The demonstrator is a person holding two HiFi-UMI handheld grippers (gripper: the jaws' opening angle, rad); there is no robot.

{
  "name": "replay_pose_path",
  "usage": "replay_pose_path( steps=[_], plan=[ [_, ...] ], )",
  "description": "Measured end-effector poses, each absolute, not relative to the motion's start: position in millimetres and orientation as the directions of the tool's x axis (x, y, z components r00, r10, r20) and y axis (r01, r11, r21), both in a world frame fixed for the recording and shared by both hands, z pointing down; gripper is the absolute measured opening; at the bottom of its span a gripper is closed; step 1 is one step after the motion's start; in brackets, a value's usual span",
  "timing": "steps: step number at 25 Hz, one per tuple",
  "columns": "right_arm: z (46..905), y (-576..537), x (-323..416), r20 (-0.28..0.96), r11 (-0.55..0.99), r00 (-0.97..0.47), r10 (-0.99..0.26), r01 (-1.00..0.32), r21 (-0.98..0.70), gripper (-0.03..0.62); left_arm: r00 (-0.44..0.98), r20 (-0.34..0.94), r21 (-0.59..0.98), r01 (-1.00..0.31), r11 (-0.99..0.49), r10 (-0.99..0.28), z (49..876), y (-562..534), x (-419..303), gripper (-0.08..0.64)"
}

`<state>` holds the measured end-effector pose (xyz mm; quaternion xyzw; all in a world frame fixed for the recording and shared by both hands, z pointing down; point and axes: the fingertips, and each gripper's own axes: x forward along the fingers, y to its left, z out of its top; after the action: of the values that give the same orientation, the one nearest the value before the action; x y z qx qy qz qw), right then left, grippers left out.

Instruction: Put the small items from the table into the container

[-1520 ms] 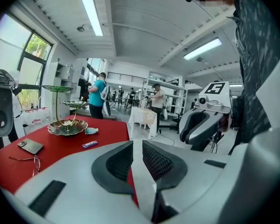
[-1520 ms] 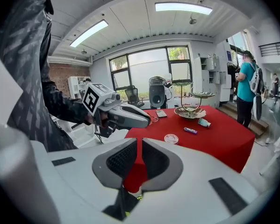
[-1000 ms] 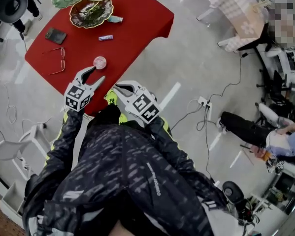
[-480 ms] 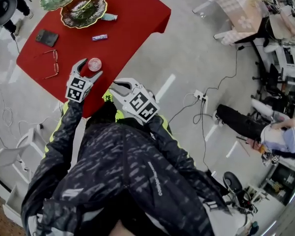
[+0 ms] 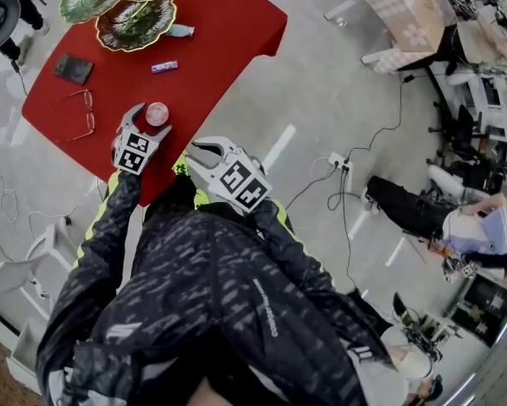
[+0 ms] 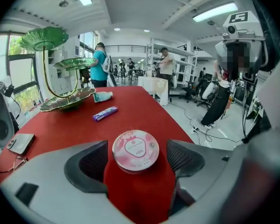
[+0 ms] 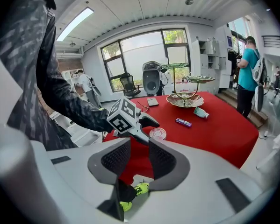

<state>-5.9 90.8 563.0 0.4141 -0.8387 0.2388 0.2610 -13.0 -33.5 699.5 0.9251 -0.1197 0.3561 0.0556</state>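
Note:
A round pink tin (image 5: pixel 157 113) lies near the front edge of the red table (image 5: pixel 228 32). My left gripper (image 5: pixel 149 121) straddles it; its jaws are opening, and in the left gripper view the tin (image 6: pixel 136 150) sits between the pads (image 6: pixel 94 160) without touching them. My right gripper (image 5: pixel 194 155) hangs off the table's front edge, jaws opening with nothing between them (image 7: pixel 139 155). The green tiered dish stand (image 5: pixel 135 19) is at the table's far left. A purple bar (image 5: pixel 163 67) and a small tube (image 5: pixel 179 30) lie beside it.
Glasses (image 5: pixel 79 112) and a dark phone (image 5: pixel 72 68) lie on the table's left side. A white chair (image 5: pixel 16 269) stands left of me. Cables and a power strip (image 5: pixel 338 161) lie on the floor to the right, with a person (image 5: pixel 456 227) beyond.
My left gripper has dropped to the table and come around the pink tin, with its jaws spread wider. The right gripper's jaws have parted a little; that hand has barely moved.

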Motion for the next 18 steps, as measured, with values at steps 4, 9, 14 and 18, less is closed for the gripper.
replay_pose_path(
  steps=[4, 9, 14, 18],
  plan=[
    [560, 90, -6, 0.637, 0.544, -0.518, -0.571, -0.82, -0.179, 0.104, 0.701, 0.69, 0.025, -0.271, -0.962, -0.18, 708, -30, -17, 0.37],
    [560, 89, -6, 0.641, 0.543, -0.512, -0.572, -0.822, -0.172, 0.104, 0.711, 0.674, 0.014, -0.282, -0.959, -0.199, 707, -34, -22, 0.31],
    [556, 90, -7, 0.641, 0.541, -0.508, -0.575, -0.824, -0.168, 0.104, 0.727, 0.655, 0.001, -0.273, -0.962, -0.205, 702, -31, -24, 0.305],
    [556, 89, -9, 0.647, 0.545, -0.506, -0.57, -0.822, -0.163, 0.104, 0.75, 0.625, 0.006, -0.283, -0.959, -0.217, 696, -33, -26, 0.304]
  ],
)
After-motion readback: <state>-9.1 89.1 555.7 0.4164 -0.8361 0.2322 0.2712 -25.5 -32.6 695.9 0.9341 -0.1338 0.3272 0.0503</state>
